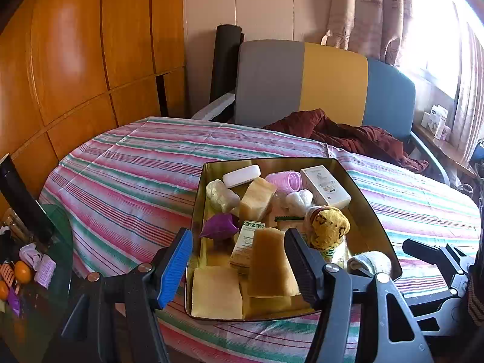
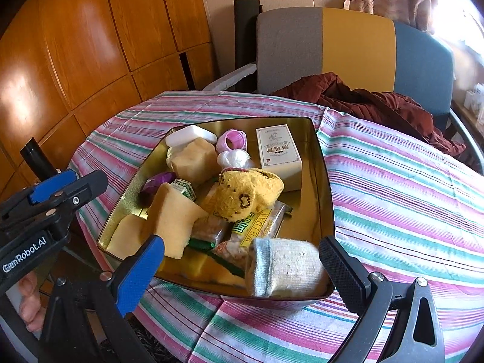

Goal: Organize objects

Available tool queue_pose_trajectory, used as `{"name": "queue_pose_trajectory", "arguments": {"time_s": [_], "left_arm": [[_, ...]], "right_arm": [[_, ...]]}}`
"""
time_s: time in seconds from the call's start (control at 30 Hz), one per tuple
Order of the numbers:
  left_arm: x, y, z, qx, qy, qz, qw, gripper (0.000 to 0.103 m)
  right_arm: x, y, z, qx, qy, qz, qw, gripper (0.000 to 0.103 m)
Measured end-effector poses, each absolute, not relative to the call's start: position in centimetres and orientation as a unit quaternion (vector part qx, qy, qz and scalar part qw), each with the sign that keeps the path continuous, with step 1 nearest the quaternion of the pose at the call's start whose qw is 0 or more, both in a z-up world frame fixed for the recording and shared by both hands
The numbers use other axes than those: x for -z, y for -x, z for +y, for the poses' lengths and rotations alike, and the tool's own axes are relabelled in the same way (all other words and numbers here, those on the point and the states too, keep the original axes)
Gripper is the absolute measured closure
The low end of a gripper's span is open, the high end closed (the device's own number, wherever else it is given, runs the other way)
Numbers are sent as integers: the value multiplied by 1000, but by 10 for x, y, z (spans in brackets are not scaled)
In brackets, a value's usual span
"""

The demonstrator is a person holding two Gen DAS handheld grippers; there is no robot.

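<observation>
Sitting on the striped table point(image 2: 393, 205) near its front edge, a gold tin point(image 2: 325, 187) is packed with small things. Along its far wall lie a white soap point(image 1: 241, 175), a pink roller point(image 1: 287, 181) and a white box point(image 2: 278, 151), the box in the far right corner. A yellow cloth point(image 2: 248, 193) is heaped mid-tin on a packet; sponges point(image 1: 270, 266) fill the near left corner, and a rolled sock point(image 2: 284, 267) leans in the near right corner against the rim. The left gripper point(image 1: 239, 266) hovers over the tin's near left part, jaws spread, pinching nothing. The right gripper point(image 2: 242, 261) is also spread, its fingers either side of the sock without pressing it. A dark red cloth point(image 1: 357, 136) lies at the table's far edge by a chair point(image 1: 332, 81).
</observation>
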State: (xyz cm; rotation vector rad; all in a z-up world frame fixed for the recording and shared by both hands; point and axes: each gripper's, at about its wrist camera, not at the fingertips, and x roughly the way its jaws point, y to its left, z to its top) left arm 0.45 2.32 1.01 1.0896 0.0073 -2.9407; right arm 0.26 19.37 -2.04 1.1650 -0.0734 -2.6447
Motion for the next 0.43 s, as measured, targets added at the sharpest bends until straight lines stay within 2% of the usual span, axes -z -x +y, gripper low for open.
{"name": "queue_pose_trajectory", "arguments": {"time_s": [0.43], "left_arm": [[-10, -4, 23, 942, -336, -3, -2, 40]], "right_arm": [[21, -3, 194, 909, -398, -24, 124, 0]]}}
